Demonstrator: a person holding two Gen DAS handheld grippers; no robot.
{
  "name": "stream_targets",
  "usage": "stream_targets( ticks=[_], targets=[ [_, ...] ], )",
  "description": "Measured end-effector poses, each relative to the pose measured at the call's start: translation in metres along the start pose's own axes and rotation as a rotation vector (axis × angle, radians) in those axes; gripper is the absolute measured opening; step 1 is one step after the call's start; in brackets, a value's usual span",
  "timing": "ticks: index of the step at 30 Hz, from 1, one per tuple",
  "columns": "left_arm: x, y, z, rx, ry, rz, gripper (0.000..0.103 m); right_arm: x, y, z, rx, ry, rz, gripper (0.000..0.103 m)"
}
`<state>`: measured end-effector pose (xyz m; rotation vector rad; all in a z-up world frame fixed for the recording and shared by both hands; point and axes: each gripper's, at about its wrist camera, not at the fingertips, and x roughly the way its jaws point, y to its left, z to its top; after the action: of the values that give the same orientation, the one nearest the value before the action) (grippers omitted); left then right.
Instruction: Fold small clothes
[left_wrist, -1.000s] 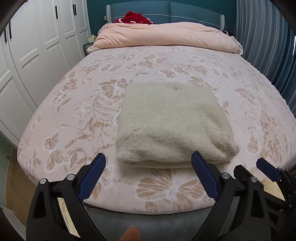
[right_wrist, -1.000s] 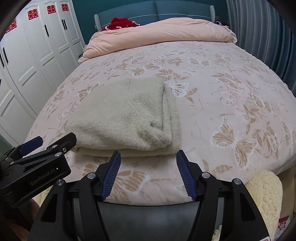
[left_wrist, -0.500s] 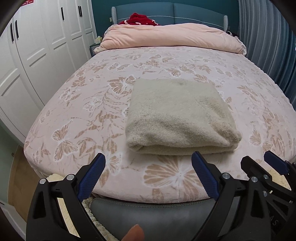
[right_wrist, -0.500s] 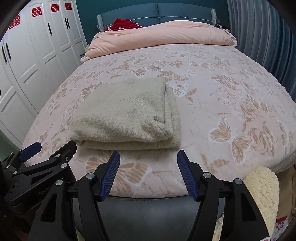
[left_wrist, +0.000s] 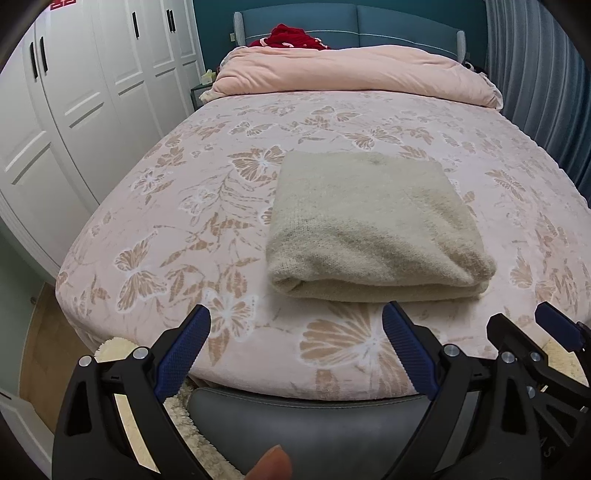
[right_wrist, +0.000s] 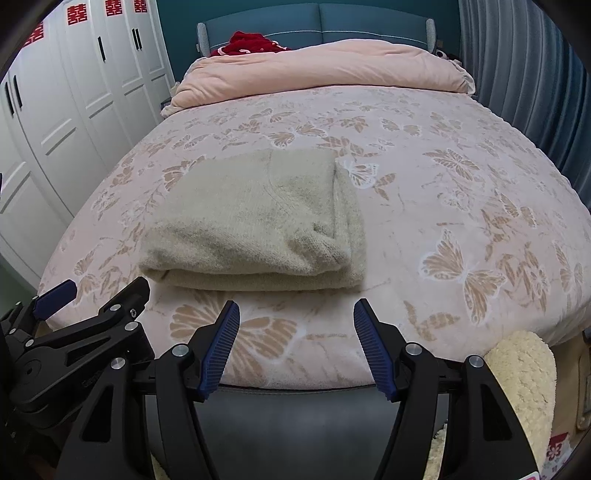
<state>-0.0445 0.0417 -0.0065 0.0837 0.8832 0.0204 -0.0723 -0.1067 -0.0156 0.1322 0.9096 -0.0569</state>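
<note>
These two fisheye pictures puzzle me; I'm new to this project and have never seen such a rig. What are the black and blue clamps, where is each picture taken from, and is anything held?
Each clamp is a hand-held tool; a person carries one in each hand, with a camera looking along its two fingers. One picture looks over the left tool, the other over the right tool. Both are open and hold nothing, at the foot of the bed. On the pink butterfly-print bedspread lies a beige fuzzy knitted garment, folded into a neat rectangle. Farther back sit a rolled peach duvet and a red cloth.
</note>
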Motion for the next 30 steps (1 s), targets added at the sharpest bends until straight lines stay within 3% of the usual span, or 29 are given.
stream_targets(
  ticks=[30],
  targets=[
    [0.0013,-0.0029,-0.0006,0.016,-0.017,0.053,0.091,0.0020,0.0033,-0.0002,0.001,-0.002,-0.035,0.063]
  ],
)
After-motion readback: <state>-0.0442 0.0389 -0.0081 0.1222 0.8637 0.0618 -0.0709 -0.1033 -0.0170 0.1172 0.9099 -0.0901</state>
